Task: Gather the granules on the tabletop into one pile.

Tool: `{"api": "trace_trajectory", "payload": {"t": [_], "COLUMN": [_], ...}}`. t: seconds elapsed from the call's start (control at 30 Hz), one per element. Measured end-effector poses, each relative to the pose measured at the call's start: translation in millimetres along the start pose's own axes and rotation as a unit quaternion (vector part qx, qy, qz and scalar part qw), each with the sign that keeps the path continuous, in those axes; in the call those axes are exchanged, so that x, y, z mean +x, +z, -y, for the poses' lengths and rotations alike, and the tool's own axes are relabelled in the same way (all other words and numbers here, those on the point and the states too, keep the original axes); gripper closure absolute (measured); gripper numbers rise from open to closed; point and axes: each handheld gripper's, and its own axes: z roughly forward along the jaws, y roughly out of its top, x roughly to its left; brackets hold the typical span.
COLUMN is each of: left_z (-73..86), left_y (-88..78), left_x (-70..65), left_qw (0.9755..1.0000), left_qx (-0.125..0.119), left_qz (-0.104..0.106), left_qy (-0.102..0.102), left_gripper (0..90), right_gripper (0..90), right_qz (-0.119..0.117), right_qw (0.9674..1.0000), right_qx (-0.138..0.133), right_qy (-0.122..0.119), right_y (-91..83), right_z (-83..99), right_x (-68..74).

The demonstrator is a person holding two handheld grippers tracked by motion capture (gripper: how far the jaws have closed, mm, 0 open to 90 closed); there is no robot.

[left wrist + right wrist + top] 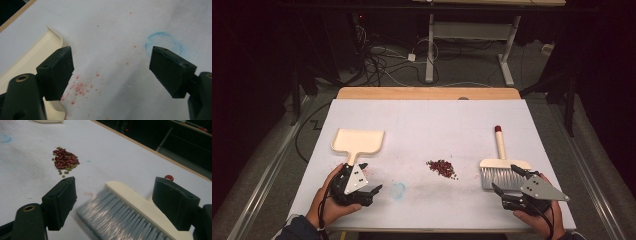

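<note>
White worktop (427, 125) carries everything. Cream dustpan (358, 141) lies left, handle toward the person; left claw (371, 179) sits just beside that handle, jaws spread, gripping nothing. Hand brush (502, 167) lies right — grey bristles between the spread jaws of the right claw (504, 179), not clamped. Bean pile (441, 168) sits between pan and brush.

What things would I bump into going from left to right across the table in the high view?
Left gripper → dustpan → blue ring mark → pile of beans → brush → right gripper.
</note>
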Motion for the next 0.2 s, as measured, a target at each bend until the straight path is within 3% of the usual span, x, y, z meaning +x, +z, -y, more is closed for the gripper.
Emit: {"api": "trace_trajectory", "payload": {"t": [0.2], "left_z": [-1.1], "left_y": [0.7], "left_x": [0.1], "left_qw": [1.0], "left_qx": [0.001], "left_qz": [0.002], "left_qy": [0.0], "left_gripper": [18.7], "right_gripper": [19.9], "right_qz": [0.001], "right_qw": [1.0], "right_qx": [0.003], "right_qy": [0.001], "right_y": [0.6], "right_z": [0.2], "right_x": [-0.5]}}
